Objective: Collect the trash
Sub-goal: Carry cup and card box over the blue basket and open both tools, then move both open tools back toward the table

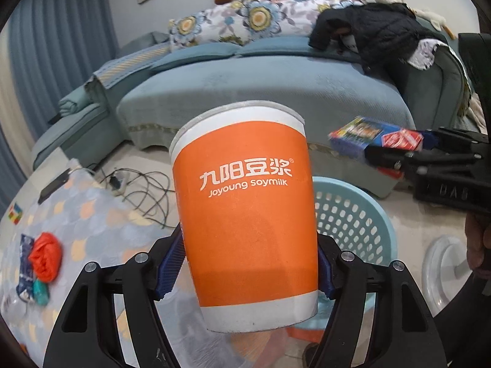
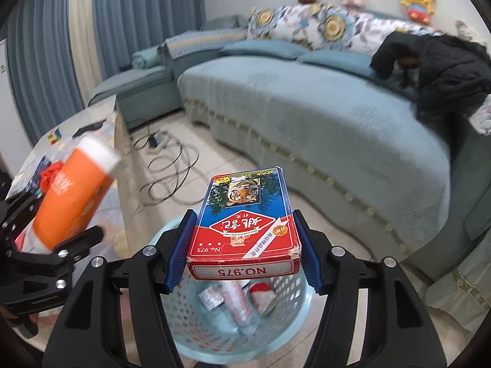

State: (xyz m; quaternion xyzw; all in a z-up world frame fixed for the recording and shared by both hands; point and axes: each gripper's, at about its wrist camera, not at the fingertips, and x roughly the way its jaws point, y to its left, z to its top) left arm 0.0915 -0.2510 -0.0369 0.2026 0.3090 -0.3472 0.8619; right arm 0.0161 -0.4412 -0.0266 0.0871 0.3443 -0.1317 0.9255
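Left claw (image 1: pixel 248 273) pinching orange soymilk cup (image 1: pixel 245 208) beside the laundry basket (image 2: pixel 245 325), right claw (image 2: pixel 242 251) pinching playing-card box (image 2: pixel 245 230) above that basket, wrappers inside

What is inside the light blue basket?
The light blue basket holds a clear plastic bottle, a small wrapper and a red-and-white item; the card box hides the rest.

Text I can actually read from here: the orange paper cup (image 1: pixel 245 214) says "九阳豆浆" with "Joyoung soymilk" under it in white. The card box (image 2: pixel 245 224) reads "NO.975" on its end flap and "No.975" again on its face, upside down to me. Its other Chinese print is too small.
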